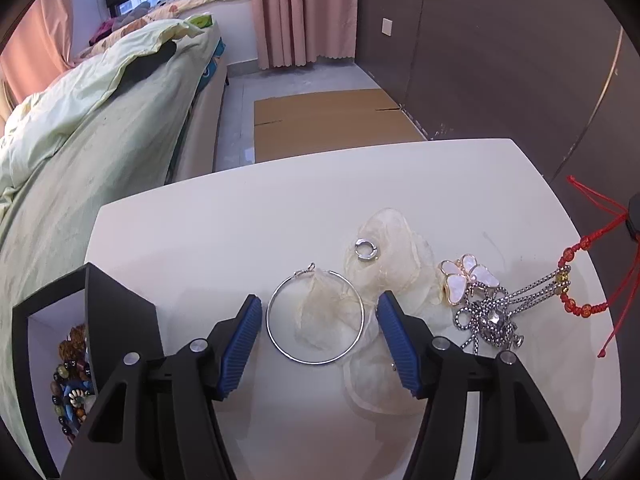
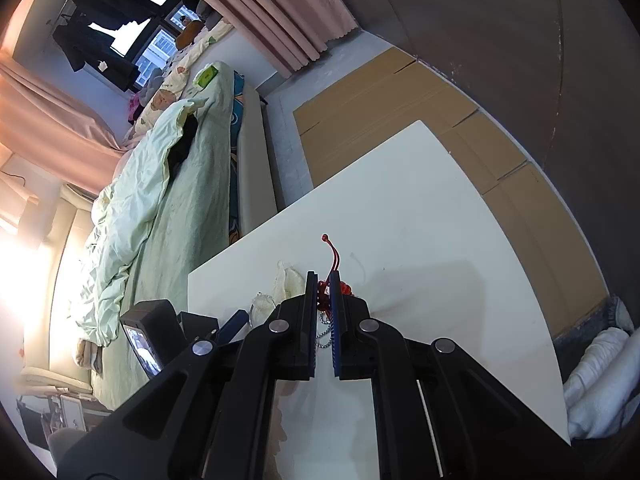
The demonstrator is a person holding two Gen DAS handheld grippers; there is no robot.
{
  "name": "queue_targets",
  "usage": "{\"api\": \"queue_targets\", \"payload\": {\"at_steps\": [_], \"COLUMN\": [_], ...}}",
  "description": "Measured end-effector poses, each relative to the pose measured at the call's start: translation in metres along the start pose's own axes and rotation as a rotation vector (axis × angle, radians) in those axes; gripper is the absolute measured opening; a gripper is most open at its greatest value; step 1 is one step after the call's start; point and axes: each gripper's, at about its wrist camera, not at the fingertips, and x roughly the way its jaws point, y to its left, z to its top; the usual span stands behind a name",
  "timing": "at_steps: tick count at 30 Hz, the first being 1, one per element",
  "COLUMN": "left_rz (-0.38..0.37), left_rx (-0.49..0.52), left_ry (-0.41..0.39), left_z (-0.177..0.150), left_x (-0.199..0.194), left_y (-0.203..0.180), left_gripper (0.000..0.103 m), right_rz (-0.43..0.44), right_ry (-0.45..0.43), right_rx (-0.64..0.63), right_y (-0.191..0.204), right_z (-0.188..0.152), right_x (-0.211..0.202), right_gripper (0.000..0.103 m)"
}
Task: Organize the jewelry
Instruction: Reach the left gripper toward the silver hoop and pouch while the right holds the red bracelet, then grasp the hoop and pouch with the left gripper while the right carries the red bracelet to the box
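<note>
- White table (image 1: 240, 216): work surface; the loose jewelry lies on its near right half, within reach of both grippers.
- Black box (image 1: 108, 308), near left edge: beaded pieces already inside, so judged the sorting destination.
- Left gripper (image 1: 318, 314): jaws wide, empty, straddling the silver hoop (image 1: 316, 316); probably lined up to pick it next.
- Right gripper (image 2: 323, 286): jaws narrow, pinching the red cord bracelet (image 1: 576, 276) at the right edge; cord tail sticks out past the tips.
- Silver chain (image 1: 496, 312) and butterfly clip (image 1: 468, 280): tangled just beside the bracelet; a lift may drag them.
- Small ring (image 1: 364, 249): farther back, on translucent wrapping.
</note>
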Motion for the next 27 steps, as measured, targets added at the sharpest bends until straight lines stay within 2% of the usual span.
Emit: {"api": "queue_targets", "payload": {"at_steps": [2,5,15,27], "left_rz": [-0.015,-0.048,-0.155,-0.233], "left_rx": [-0.002,-0.025,-0.092,-0.175], "left_ry": [-0.002,0.003,-0.083,-0.165], "left_z": [-0.002,-0.004,0.005,0.012], "left_x": [-0.003,-0.006,-0.055,-0.112], "left_y": [0.000,0.002,0.026,0.072], "left_gripper": [0.048,0.046,0.046,0.047], "right_rz": [-0.003,-0.007,-0.001,0.132], "right_ry": [0.001,0.001,-0.009,-0.074], "right_rx": [0.000,0.002,-0.009,-0.058], "right_y": [0.000,-0.001,0.004,0.033], "right_z": [-0.002,-0.003,-0.005,-0.015], "right_x": [-0.001,-0.001,-0.003,-0.021], "right_gripper": [0.007,0.007,0.007,0.007]}}
